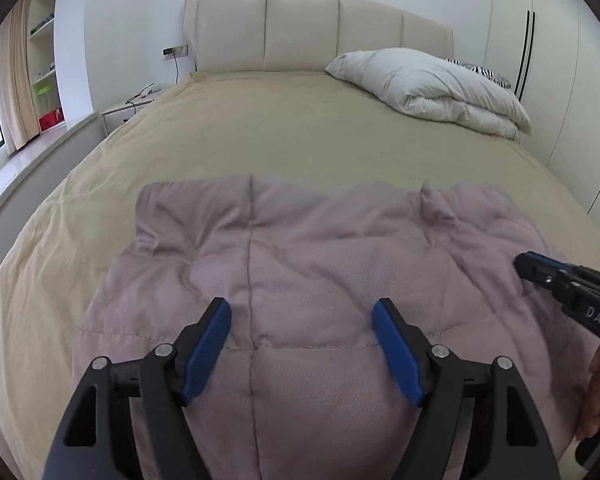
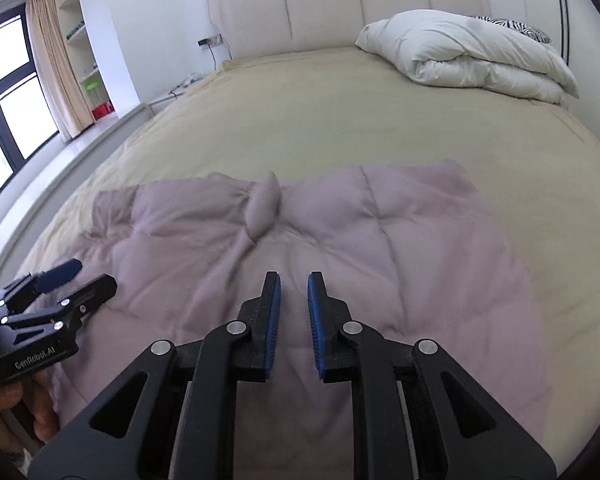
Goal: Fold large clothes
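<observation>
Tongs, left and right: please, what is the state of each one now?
Left tongs: open wide, holding nothing, above the mauve padded garment.
Right tongs: open with a narrow gap, holding nothing.

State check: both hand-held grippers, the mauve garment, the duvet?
Left hand-held gripper: open wide, empty, over the garment.
Right hand-held gripper: narrow gap between its fingers, nothing held.
Mauve quilted garment: spread on the bed, wrinkled, one small raised bump.
White duvet: bundled near the headboard.

Matt quilted mauve garment (image 1: 300, 264) on a soft beige bedspread (image 1: 260, 128); padded headboard (image 1: 316, 32) looks smooth (faintly glossy).
</observation>
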{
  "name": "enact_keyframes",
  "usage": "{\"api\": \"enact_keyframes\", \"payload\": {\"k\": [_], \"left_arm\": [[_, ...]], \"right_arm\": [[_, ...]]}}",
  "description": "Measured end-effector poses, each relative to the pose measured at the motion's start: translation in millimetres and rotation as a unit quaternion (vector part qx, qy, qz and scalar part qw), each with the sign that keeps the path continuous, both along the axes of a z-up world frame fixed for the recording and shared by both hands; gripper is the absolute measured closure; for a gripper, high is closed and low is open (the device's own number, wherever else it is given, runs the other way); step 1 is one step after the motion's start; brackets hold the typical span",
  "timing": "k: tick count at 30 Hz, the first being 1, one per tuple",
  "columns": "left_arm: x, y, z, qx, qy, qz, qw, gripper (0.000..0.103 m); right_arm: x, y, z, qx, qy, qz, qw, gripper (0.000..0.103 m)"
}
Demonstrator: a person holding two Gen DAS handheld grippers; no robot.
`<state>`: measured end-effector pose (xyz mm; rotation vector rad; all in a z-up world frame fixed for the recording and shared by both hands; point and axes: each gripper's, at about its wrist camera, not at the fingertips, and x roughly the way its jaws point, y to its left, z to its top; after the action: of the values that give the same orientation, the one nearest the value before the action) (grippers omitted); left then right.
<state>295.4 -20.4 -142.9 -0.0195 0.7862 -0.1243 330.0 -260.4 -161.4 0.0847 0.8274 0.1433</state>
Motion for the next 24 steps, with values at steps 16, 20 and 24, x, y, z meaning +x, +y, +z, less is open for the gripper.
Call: {"api": "enact_keyframes", "payload": {"k": [16,20,24], "left_arm": [[8.2,9.4,-32.5,-0.014,-0.021,-0.006,0.9997,0.016],[9.5,11.7,-34.7,-0.019,-0.019,-0.007,0.9996,0.016],[12.3,12.4,-29.3,-0.019,-0.004,-0.009,0.9998,0.016]], "right_arm": [[-22.1,-19.5,-58.2,0.011,-0.030,-0.003,0.999,0.089],[-20.6,-17.0,-61.3,-0.004,-0.035,-0.004,0.999,0.089],[-13.3,-16.8,-54.2,-0.017,-0.023,-0.001,1.000,0.089]]}}
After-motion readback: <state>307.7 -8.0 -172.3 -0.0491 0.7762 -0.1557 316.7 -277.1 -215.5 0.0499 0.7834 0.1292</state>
